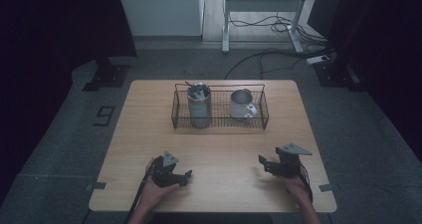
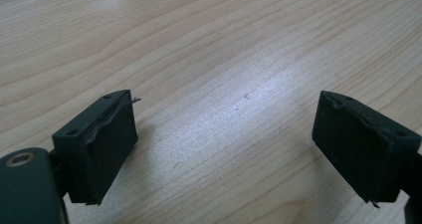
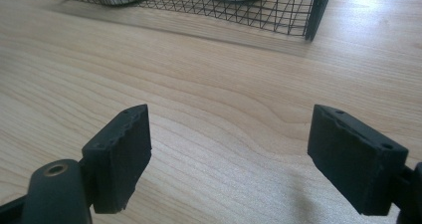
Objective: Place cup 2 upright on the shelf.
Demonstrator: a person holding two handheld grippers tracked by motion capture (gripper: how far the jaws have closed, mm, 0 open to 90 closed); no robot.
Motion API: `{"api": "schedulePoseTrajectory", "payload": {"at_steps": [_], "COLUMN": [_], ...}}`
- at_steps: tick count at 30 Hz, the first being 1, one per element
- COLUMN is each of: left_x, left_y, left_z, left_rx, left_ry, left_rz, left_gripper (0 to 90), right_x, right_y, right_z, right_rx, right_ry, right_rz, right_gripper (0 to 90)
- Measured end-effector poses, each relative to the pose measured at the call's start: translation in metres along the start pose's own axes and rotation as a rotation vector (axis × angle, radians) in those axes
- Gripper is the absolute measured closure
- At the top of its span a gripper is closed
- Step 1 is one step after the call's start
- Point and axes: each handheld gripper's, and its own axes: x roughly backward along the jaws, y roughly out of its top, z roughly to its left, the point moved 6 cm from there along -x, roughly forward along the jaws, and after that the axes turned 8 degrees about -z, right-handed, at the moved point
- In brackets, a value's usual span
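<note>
On the light wooden desk (image 1: 214,149), which stands on grey carpet with cables trailing across the floor behind, a black wire basket (image 1: 219,122) lies with its long axis running across the far side. Inside it a tall metal canister (image 1: 199,107) stands upright at the left and a white mug (image 1: 242,104) at the right, handle toward the near edge. Both tongs, left (image 1: 188,174) and right (image 1: 261,161), sit near the front edge, well apart from the basket, jaws wide with nothing between them.
</note>
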Motion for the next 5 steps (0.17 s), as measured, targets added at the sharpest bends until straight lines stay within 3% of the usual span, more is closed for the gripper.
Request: {"api": "schedulePoseTrajectory", "payload": {"at_steps": [5], "left_x": [0.0005], "left_y": [-0.0004], "left_z": [-0.0014], "left_rx": [-0.002], "left_ry": [-0.001], "left_rz": [0.001], "left_gripper": [10.4], "right_x": [-0.0005], "right_y": [0.0011], "right_z": [-0.0015], "right_rx": [-0.015], "right_ry": [-0.003], "right_rz": [-0.016], "right_gripper": [17.2]}}
